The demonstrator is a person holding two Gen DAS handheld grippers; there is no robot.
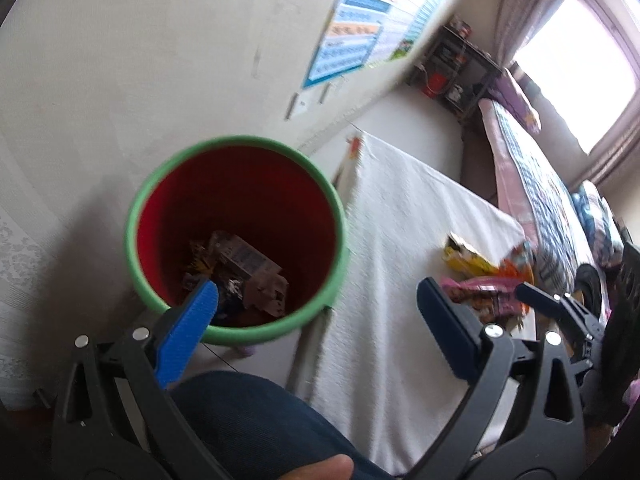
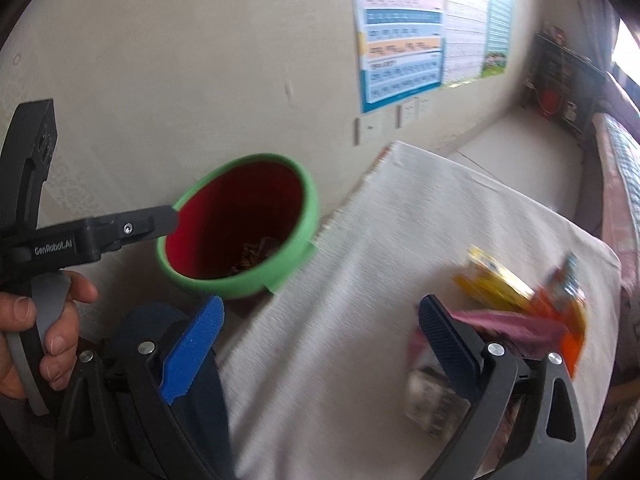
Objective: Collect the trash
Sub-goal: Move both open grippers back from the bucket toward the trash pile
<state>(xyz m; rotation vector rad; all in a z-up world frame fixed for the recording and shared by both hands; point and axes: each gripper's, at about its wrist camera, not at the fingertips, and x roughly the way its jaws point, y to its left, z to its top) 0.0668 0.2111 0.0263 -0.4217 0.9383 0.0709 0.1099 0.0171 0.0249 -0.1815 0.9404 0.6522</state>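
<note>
Left gripper [image 1: 318,300] spread wide and empty at the lower middle of its own view, blue pad [image 1: 192,330] over the near rim of the green-rimmed red bin [image 1: 236,236], with boxes and scraps [image 1: 244,276] lying at its bottom. Right gripper [image 2: 320,328] likewise wide and empty at the lower middle of its view, above the white-clothed table [image 2: 360,280]. Pile of snack wrappers [image 2: 520,308] at right of frame on the cloth, just beyond the right-hand finger, blurred; bin [image 2: 240,232] at centre left beside the table edge.
</note>
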